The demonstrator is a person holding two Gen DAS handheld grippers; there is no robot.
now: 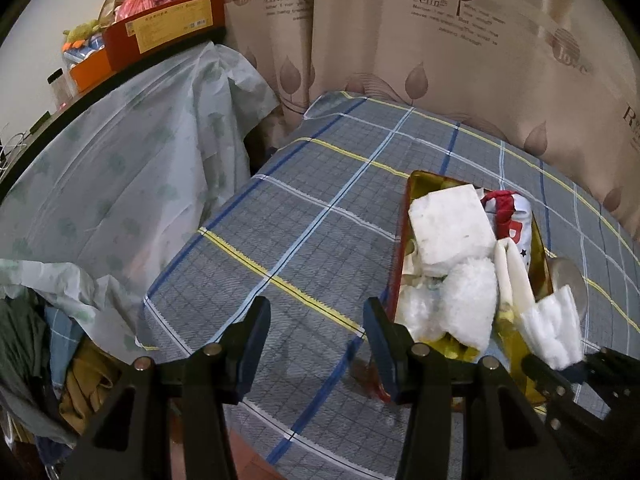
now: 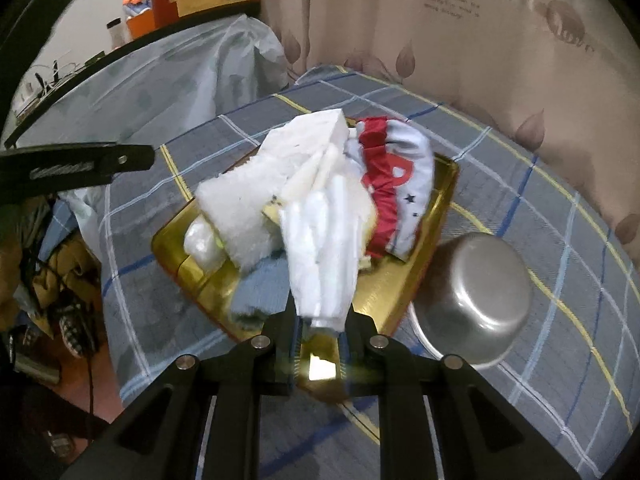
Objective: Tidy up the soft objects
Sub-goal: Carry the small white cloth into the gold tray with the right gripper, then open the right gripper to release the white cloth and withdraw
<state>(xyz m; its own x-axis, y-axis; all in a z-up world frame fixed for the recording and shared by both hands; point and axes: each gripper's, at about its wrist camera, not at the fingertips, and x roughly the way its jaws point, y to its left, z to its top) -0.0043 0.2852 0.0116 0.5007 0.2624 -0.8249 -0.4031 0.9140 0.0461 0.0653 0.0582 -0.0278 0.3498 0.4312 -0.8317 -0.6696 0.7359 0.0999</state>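
A gold tray with red outer walls (image 1: 402,240) (image 2: 386,300) sits on the plaid sheet. It holds a white foam block (image 1: 450,224) (image 2: 304,144), a fluffy white cloth (image 1: 470,300) (image 2: 240,216) and a red and white fabric pouch (image 1: 512,216) (image 2: 396,188). My right gripper (image 2: 322,328) (image 1: 576,364) is shut on a white ribbed foam sheet (image 2: 324,248) (image 1: 550,330), held over the tray's near end. My left gripper (image 1: 316,312) (image 2: 80,168) stands open left of the tray, with nothing between its fingers.
An upturned steel bowl (image 2: 476,296) (image 1: 568,276) rests right of the tray. A patterned curtain (image 1: 440,60) hangs behind the bed. A plastic-covered shelf (image 1: 120,168) with boxes (image 1: 168,28) stands on the left. Clothes are piled on the floor (image 1: 80,380).
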